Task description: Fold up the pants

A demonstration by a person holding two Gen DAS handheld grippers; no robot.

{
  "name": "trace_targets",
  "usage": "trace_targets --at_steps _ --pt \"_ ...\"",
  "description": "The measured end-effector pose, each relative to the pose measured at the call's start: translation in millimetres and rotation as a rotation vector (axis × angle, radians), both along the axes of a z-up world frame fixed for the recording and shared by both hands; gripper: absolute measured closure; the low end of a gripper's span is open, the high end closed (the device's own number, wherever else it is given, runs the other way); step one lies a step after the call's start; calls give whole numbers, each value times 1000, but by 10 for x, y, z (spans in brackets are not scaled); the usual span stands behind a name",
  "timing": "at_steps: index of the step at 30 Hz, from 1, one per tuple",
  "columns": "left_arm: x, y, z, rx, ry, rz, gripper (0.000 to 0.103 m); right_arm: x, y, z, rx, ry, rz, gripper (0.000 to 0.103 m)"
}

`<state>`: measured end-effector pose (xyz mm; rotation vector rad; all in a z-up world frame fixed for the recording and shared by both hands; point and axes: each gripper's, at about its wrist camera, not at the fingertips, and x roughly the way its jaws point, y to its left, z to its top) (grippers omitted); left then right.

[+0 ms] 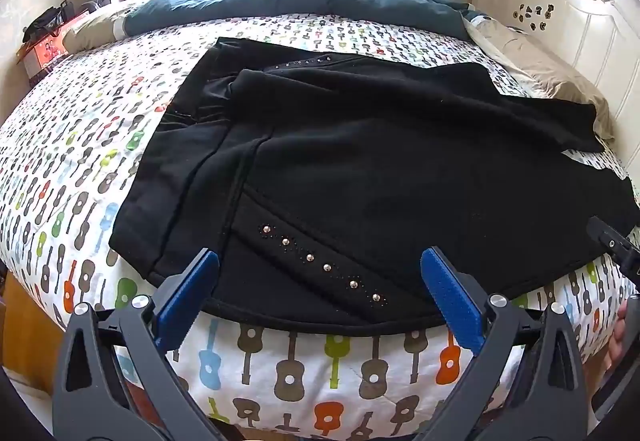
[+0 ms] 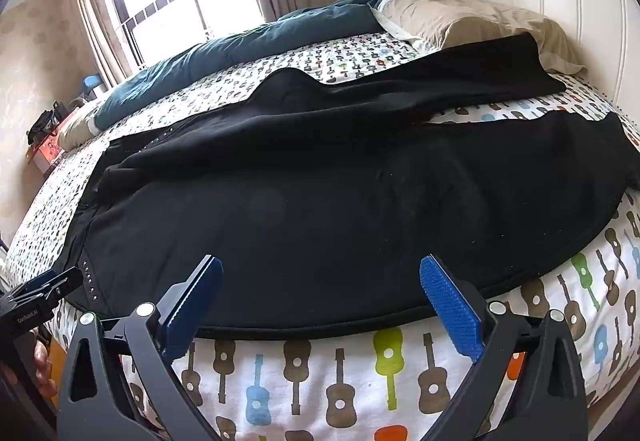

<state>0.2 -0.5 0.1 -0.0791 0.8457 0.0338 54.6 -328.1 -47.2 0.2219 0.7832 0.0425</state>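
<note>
Left wrist view: the pants [image 1: 360, 169] lie flat on the bed [image 1: 288, 365], black, with a studded pocket line running from 10 o'clock to 4 o'clock just ahead of the fingers. The left gripper [image 1: 320, 281] hangs over the near hem-side edge of the cloth, jaws spread wide, nothing between them and no pad pressing on fabric. The cloth lies at 12 o'clock from the fingers, its near edge running 9 to 3 o'clock across the gap. The waist end sits toward 10 o'clock; one leg trails off toward 2 o'clock, near the pillow [image 1: 552, 81]. The right gripper's tip shows at the frame's 3 o'clock edge, beside the same near edge.

Right wrist view: the right gripper [image 2: 320, 281] is likewise released, jaws wide and empty, poised above the near edge of the pants [image 2: 340, 209]. The cloth again lies at 12 o'clock, long axis running 9 to 3 o'clock. Two legs part toward 2 o'clock, with bed sheet [image 2: 500, 113] showing between them. The left gripper [image 2: 44, 289] appears at 9 o'clock.

Judgement: both grippers stand equally near the edge; the left is nearer the waist, the right nearer the legs.
</note>
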Motion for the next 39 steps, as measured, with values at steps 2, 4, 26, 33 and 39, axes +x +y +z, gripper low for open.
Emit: trace_targets --at_steps 2,4,26,33,39 --pt "3 -8 1 1 1 0 2 8 1 -3 1 3 1 5" --pt "10 -15 0 0 4 0 2 5 0 -11 5 4 -1 5" --pt "31 -46 -46 2 3 -3 2 4 -14 -52 11 17 -3 5" --pt "32 -46 -33 -5 0 -6 2 1 -15 -59 11 19 -3 5" --pt "35 -50 -36 6 -2 -5 2 4 -17 -62 11 21 -4 5"
